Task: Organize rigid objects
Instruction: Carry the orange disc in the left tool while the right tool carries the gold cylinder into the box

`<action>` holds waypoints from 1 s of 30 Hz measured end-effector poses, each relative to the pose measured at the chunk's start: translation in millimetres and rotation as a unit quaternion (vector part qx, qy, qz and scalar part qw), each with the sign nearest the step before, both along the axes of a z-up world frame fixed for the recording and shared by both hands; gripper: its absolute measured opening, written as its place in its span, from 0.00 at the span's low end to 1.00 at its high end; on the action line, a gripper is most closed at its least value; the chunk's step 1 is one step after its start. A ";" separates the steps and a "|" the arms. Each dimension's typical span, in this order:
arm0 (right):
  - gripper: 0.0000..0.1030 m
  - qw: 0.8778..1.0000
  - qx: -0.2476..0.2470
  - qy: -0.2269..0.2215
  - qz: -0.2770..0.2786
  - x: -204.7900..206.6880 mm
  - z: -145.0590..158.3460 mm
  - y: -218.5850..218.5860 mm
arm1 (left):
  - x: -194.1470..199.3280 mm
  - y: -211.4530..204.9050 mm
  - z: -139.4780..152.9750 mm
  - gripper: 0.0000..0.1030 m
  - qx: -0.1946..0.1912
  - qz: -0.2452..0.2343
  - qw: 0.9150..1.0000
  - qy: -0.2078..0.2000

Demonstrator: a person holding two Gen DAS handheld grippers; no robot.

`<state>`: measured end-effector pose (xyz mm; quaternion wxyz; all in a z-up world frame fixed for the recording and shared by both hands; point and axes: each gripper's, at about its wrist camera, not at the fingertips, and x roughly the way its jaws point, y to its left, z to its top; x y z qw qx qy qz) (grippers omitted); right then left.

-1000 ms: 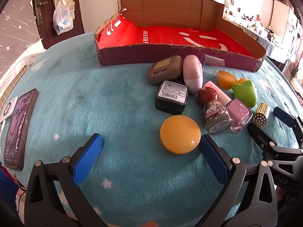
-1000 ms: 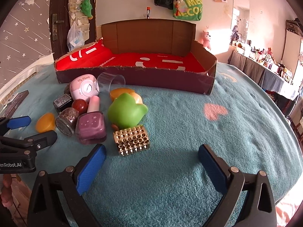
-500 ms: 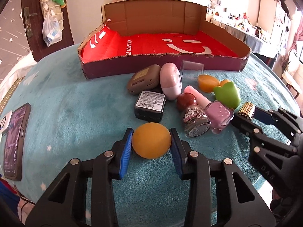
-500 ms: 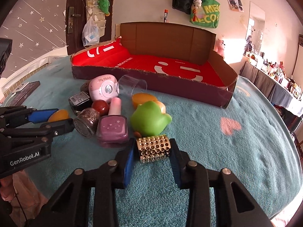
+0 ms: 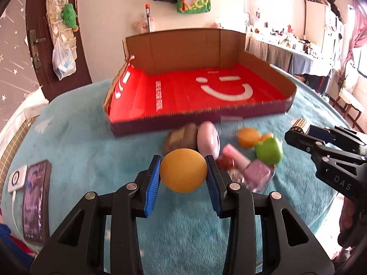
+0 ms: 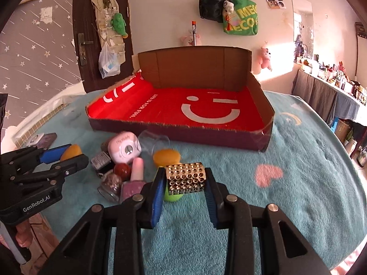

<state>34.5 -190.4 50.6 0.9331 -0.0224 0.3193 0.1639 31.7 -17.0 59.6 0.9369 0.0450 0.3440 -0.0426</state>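
Observation:
My left gripper is shut on an orange disc and holds it above the blanket; it also shows in the right wrist view. My right gripper is shut on a gold studded cylinder, lifted off the blanket, seen from the left wrist view too. An open cardboard box with a red floor stands behind the pile. On the blanket lie a pink round case, a green toy, a pink nail polish bottle and other small items.
A teal blanket covers the round table. A phone with a white charger lies at the left edge. A clear cup lies on its side by the box's front wall. A door and hanging bags are behind.
Both grippers closed on their objects, the left on the orange disc and the right on the gold cylinder, and have lifted them off the blanket toward the box.

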 end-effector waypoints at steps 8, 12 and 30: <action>0.31 1.000 0.009 -0.011 0.008 18.2 24.3 0.2 | 25.5 6.5 26.6 0.35 -0.024 -0.017 0.999 -0.021; 0.31 1.000 0.017 0.000 0.013 34.7 32.6 -3.2 | 42.8 6.1 39.1 0.35 -0.028 -0.025 0.999 -0.028; 0.31 0.998 -0.029 0.057 -0.003 128.3 27.1 4.5 | 141.3 3.1 34.8 0.35 -0.038 -0.032 0.999 0.019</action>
